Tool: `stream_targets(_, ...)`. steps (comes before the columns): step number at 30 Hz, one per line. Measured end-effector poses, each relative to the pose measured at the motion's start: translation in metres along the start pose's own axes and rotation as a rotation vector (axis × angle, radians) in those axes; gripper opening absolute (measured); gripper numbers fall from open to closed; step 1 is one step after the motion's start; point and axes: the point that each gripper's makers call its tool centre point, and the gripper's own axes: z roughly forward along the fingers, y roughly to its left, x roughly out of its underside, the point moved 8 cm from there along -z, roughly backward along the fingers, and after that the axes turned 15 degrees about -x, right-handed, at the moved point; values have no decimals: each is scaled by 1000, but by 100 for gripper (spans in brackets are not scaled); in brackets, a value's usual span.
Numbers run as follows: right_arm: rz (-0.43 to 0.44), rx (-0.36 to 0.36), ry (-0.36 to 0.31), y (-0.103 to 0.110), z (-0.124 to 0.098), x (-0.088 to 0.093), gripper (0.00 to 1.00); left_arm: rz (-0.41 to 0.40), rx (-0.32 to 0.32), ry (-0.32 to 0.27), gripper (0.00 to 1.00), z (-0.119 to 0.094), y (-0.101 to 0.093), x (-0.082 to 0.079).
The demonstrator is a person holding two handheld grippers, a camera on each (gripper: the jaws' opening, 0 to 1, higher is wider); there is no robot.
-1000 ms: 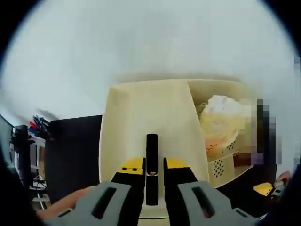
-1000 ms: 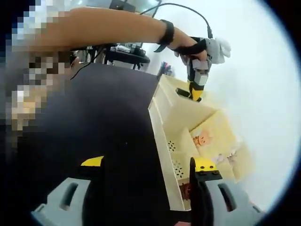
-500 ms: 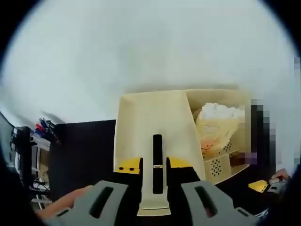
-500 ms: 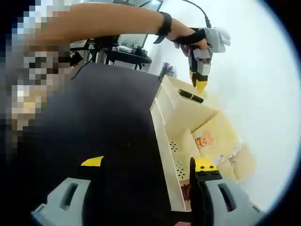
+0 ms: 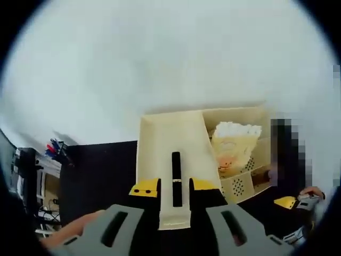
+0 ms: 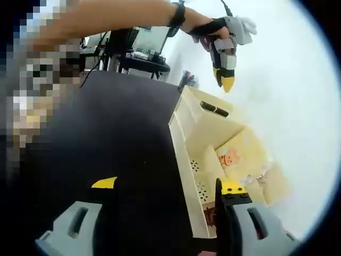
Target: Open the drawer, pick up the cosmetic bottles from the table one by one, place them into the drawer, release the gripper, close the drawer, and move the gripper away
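Note:
A slim black cosmetic bottle (image 5: 176,170) lies lengthwise on the floor of the open cream drawer (image 5: 154,144). My left gripper (image 5: 175,188) hangs open above it, its yellow-tipped jaws standing either side of the bottle without touching it. In the right gripper view the left gripper (image 6: 226,84) is held in a hand well above the drawer (image 6: 205,128), and the bottle (image 6: 214,109) rests apart from it inside. My right gripper (image 6: 168,186) is open over the black table (image 6: 117,133) with nothing between its jaws.
The drawer belongs to a cream organiser (image 5: 240,184) with perforated fronts, holding a cartoon-print pouch (image 5: 234,146). A pen holder (image 5: 53,149) stands at the table's far edge. A white wall lies behind. A person's arm (image 6: 122,18) reaches across the top.
My left gripper has let go of the black bottle and risen away from the drawer; the bottle now lies in it. The right gripper has stayed put.

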Motion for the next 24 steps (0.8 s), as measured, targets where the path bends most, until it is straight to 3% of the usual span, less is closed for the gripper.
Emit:
stream_targets(6,-2,5,2,1,-3,-1,68,5,-6,-15,17,-13,12,-2)
stream_targets(19,-10,21,27,9,-7,-4,71,14,28,-92,24,-57,31,23)
stream_targets(24,-6,61,-1,11,-17,-9,71,4,39,-114,25,-72,42,35)
